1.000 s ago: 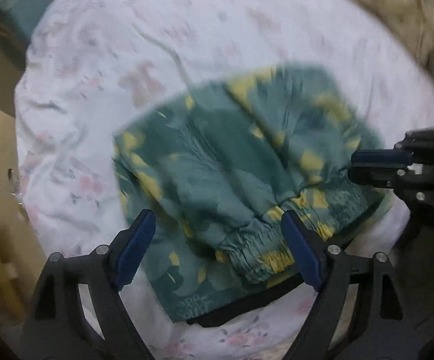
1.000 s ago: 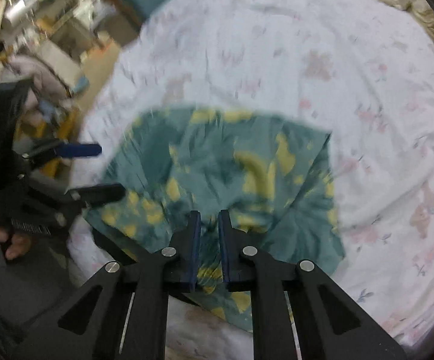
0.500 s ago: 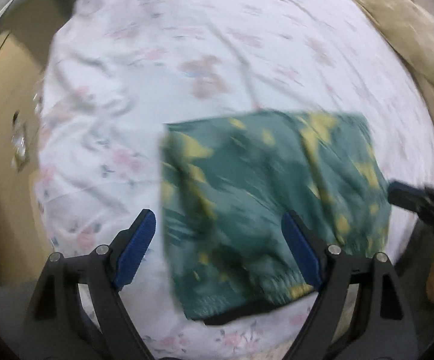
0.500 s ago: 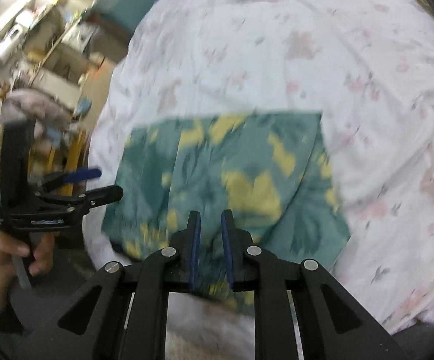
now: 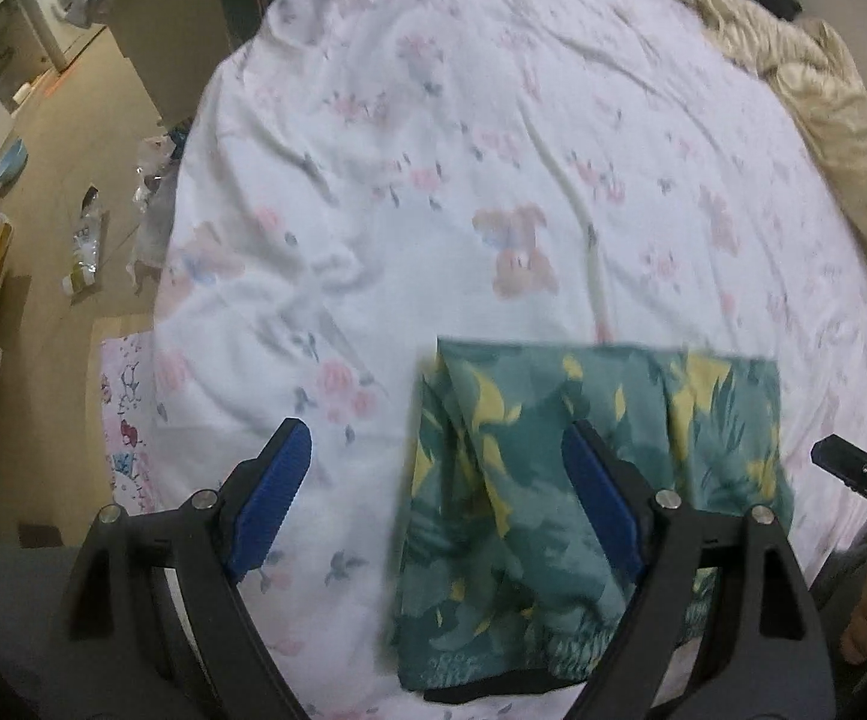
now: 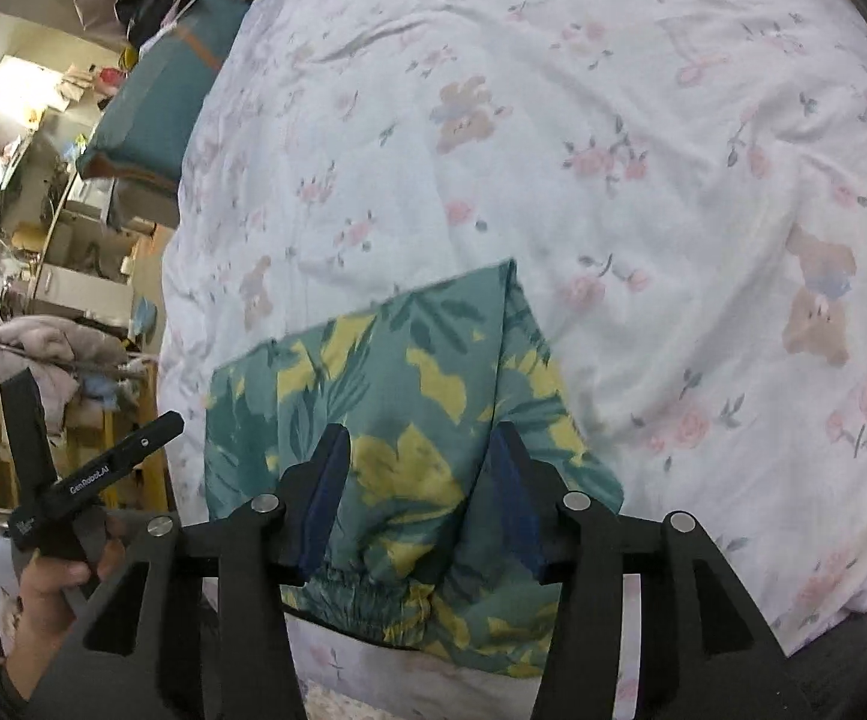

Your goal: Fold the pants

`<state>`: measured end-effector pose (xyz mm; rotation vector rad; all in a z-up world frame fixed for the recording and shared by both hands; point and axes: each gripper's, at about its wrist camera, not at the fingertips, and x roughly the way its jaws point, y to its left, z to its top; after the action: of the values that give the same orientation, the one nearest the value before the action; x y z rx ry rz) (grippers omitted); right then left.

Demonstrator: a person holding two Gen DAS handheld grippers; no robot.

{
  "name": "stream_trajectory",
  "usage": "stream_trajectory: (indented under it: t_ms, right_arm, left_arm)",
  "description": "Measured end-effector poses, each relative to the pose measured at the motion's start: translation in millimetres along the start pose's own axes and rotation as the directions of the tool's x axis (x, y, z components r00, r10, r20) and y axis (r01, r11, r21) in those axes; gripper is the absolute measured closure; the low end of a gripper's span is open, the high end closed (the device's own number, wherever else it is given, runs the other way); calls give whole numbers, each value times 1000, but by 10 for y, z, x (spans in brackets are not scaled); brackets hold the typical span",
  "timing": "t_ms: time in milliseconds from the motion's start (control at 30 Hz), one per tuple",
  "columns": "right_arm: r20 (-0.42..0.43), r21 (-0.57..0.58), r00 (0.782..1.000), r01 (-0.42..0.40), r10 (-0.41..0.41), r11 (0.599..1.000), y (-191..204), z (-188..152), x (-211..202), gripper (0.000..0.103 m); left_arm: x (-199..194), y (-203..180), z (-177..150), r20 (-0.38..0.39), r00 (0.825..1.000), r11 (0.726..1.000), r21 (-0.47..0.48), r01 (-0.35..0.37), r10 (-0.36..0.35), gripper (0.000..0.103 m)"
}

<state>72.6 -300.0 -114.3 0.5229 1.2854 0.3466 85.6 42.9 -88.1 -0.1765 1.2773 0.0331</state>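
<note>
The green pants with yellow leaf print (image 5: pixel 529 480) lie folded into a compact rectangle near the front edge of the bed; they also show in the right wrist view (image 6: pixel 397 396). My left gripper (image 5: pixel 433 492) is open and empty, with its right finger over the pants' left part. My right gripper (image 6: pixel 418 498) is open and empty above the gathered waistband (image 6: pixel 367 591), which lies at the bed's edge. Part of the right gripper shows at the right edge of the left wrist view (image 5: pixel 853 468).
The white floral bedsheet (image 5: pixel 493 180) covers the bed. A beige blanket (image 5: pixel 823 96) lies at the far right. A teal pillow (image 6: pixel 157 96) sits at the bed's left. Cluttered shelves and a wooden rack with clothes (image 6: pixel 43 354) stand beyond the left edge.
My right gripper has opened and let go of the pants. The pants went from a bunched shape to a flat folded rectangle. My left gripper has shifted left, staying open.
</note>
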Motion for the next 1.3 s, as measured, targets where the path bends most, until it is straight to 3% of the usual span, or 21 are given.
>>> stream_trajectory:
  t_ms: [233, 333, 400, 600, 700, 733, 800, 867, 900, 933, 1033, 1133, 1300]
  right_arm:
    - [0, 36, 1000, 11, -11, 999, -173, 313, 120, 53]
    - [1, 65, 1000, 16, -16, 998, -254, 378, 173, 54]
    - [2, 85, 1000, 13, -13, 996, -300, 398, 185, 54]
    - [-9, 89, 1000, 31, -30, 996, -333, 425, 234, 54]
    - [-19, 63, 999, 37, -36, 997, -288, 465, 331, 57]
    - [-22, 48, 999, 44, -43, 998, -267, 481, 365, 61]
    - [-39, 14, 998, 52, -51, 999, -219, 505, 463, 79]
    - [-59, -9, 997, 47, -48, 999, -173, 509, 564, 84]
    - [-57, -28, 997, 50, -51, 998, -142, 501, 576, 91]
    - [-53, -64, 996, 70, -73, 996, -90, 491, 571, 101]
    - [-11, -101, 997, 79, -81, 992, -19, 475, 444, 101]
    - [46, -35, 992, 119, -118, 992, -178, 525, 307, 102]
    - [3, -7, 990, 143, -142, 990, -277, 543, 445, 101]
  left_arm:
    - [187, 131, 160, -17, 999, 994, -101, 40, -42, 21]
    - [329, 182, 187, -36, 997, 986, -150, 66, -72, 32]
    - [381, 210, 199, -33, 996, 981, -176, 79, -86, 33]
    - [443, 184, 230, -29, 992, 974, -195, 116, -124, 35]
    - [515, 133, 238, -42, 991, 977, -178, 120, -129, 53]
    - [556, 113, 237, -57, 988, 976, -175, 133, -145, 63]
    - [622, 77, 237, -84, 979, 970, -175, 169, -185, 74]
    - [653, 19, 232, -99, 976, 972, -153, 179, -195, 95]
    - [656, -10, 231, -104, 976, 974, -137, 178, -193, 101]
    - [634, -29, 231, -96, 977, 976, -125, 178, -190, 102]
    - [495, -42, 256, -53, 983, 981, -95, 168, -174, 103]
    - [431, 18, 288, -33, 990, 987, -91, 131, -134, 103]
    - [475, 18, 300, -28, 996, 993, -93, 76, -79, 100]
